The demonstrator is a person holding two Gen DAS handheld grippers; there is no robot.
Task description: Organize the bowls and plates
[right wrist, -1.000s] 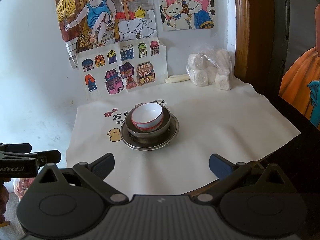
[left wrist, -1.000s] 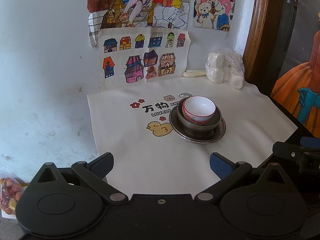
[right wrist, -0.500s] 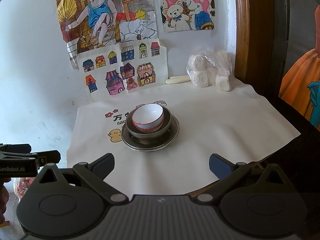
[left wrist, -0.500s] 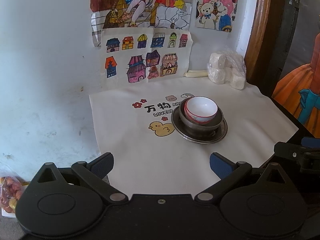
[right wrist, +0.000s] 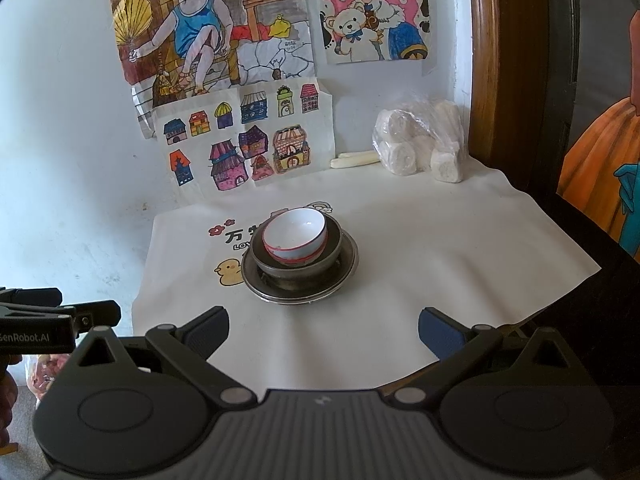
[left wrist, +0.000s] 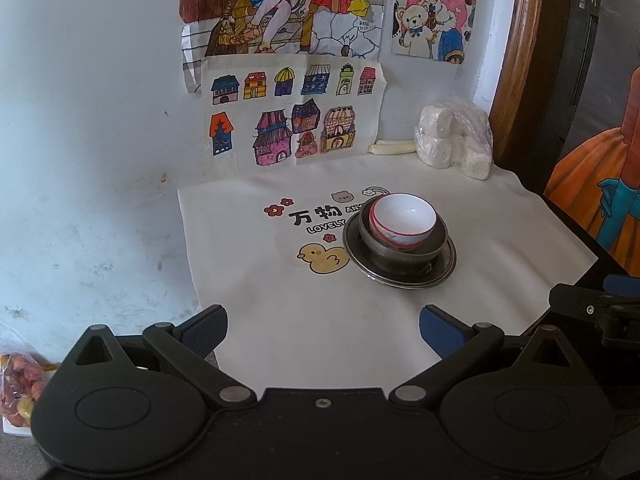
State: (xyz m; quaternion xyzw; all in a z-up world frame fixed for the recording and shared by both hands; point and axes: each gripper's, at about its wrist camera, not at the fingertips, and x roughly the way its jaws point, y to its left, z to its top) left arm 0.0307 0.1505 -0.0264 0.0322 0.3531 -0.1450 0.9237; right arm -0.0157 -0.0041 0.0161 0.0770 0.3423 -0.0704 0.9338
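A white bowl with a red rim (left wrist: 402, 216) (right wrist: 295, 236) sits tilted inside a dark metal bowl (left wrist: 402, 250) (right wrist: 298, 266), which stands on a round metal plate (left wrist: 444, 264) (right wrist: 348, 264) on a white cloth. My left gripper (left wrist: 323, 328) is open and holds nothing, well short of the stack near the cloth's front edge. My right gripper (right wrist: 323, 328) is open too, with nothing between its fingers, and also stays back from the stack. Part of the right gripper's body shows at the right edge of the left wrist view.
The white cloth (left wrist: 256, 288) (right wrist: 440, 248) carries a yellow duck print and text. A bag of white rolls (left wrist: 456, 140) (right wrist: 420, 146) and a pale stick (right wrist: 354, 159) lie by the back wall. Drawings hang on the wall. A wooden frame (right wrist: 484, 64) stands right. A snack bag (left wrist: 16, 388) lies lower left.
Both views have drifted slightly; the stacked bowls and plate appear a little further off and have not moved on the cloth. Both grippers stay open.
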